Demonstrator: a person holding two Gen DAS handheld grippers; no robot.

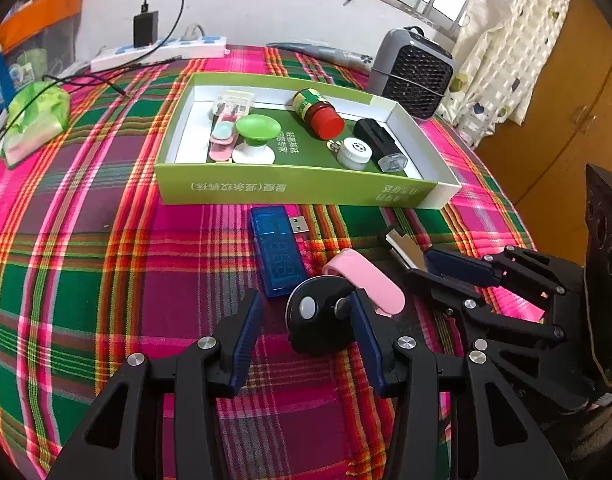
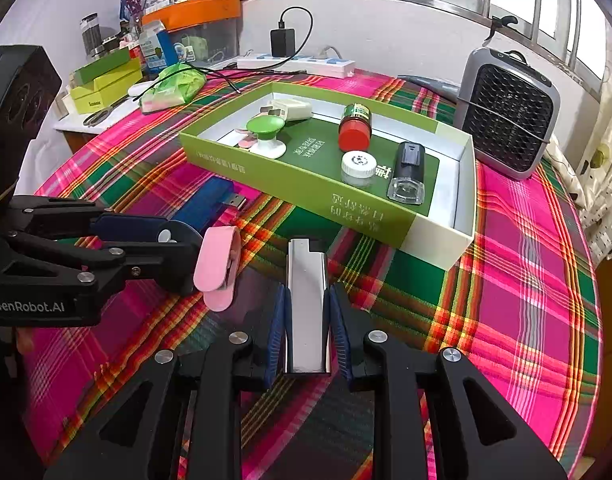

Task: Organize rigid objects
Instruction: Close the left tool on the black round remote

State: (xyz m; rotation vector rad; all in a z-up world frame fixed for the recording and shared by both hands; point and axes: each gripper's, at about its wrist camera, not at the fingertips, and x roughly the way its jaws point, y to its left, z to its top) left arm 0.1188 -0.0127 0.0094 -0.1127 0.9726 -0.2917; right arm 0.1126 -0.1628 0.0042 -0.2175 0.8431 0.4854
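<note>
My left gripper point(image 1: 307, 308) is open around a black round disc point(image 1: 309, 340) with a white button and a pink strap point(image 1: 369, 280); its right pad touches the disc's knob and the left pad stands off. The disc rests on the plaid cloth. My right gripper point(image 2: 309, 292) is shut on a silver metal bar point(image 2: 306, 264), held just above the cloth beside the left gripper point(image 2: 178, 248). A blue USB meter point(image 1: 278, 252) lies in front of the green box point(image 1: 298, 192), which holds a red-capped bottle point(image 1: 317, 114), a green-topped knob point(image 1: 256, 132), a white-capped jar point(image 1: 353, 154) and a black stamp point(image 1: 379, 144).
A grey fan point(image 1: 415, 72) stands behind the box at the right. A power strip point(image 1: 162, 50) with a charger and cables lies along the back wall. At the left edge sits a green plastic bag point(image 1: 34, 116). The round table drops off at the right, near a curtain.
</note>
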